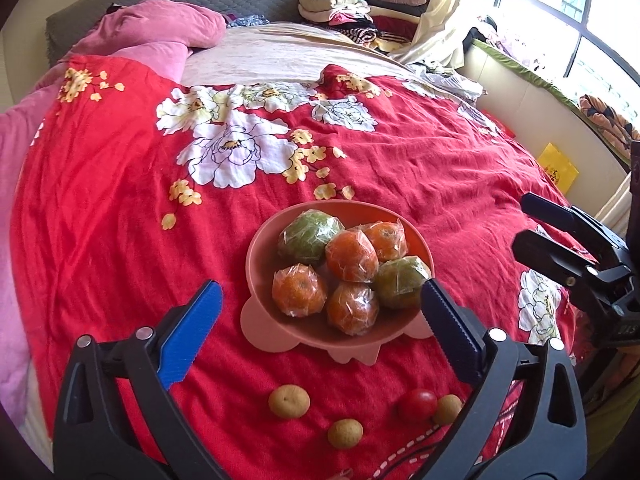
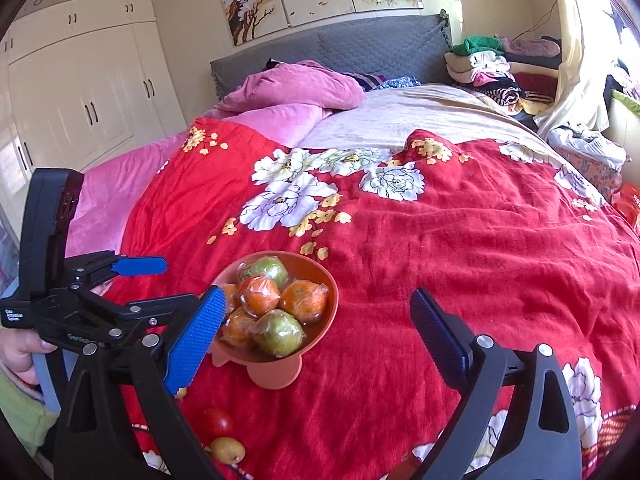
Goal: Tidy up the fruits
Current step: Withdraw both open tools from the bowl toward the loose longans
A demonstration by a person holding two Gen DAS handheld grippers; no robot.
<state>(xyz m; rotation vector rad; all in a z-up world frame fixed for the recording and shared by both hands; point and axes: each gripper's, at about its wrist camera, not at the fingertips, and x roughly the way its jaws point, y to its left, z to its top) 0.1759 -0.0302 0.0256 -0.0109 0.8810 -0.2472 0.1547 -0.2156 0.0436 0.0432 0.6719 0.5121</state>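
The left gripper (image 1: 320,300) fills the bottom of its own view, jaws spread wide with nothing between them. Just beyond its fingertips an orange bowl (image 1: 260,248) sits on the red flowered bedspread (image 1: 420,168), holding six plastic-wrapped fruits (image 1: 351,255), four orange and two green. In front of the bowl, loose on the bedspread, lie three small tan fruits (image 1: 289,401) and a red tomato (image 1: 417,405). The right gripper (image 2: 316,312) hovers to the bowl's right, its jaws likewise wide and empty. A hand (image 2: 18,354) grips the left tool's handle.
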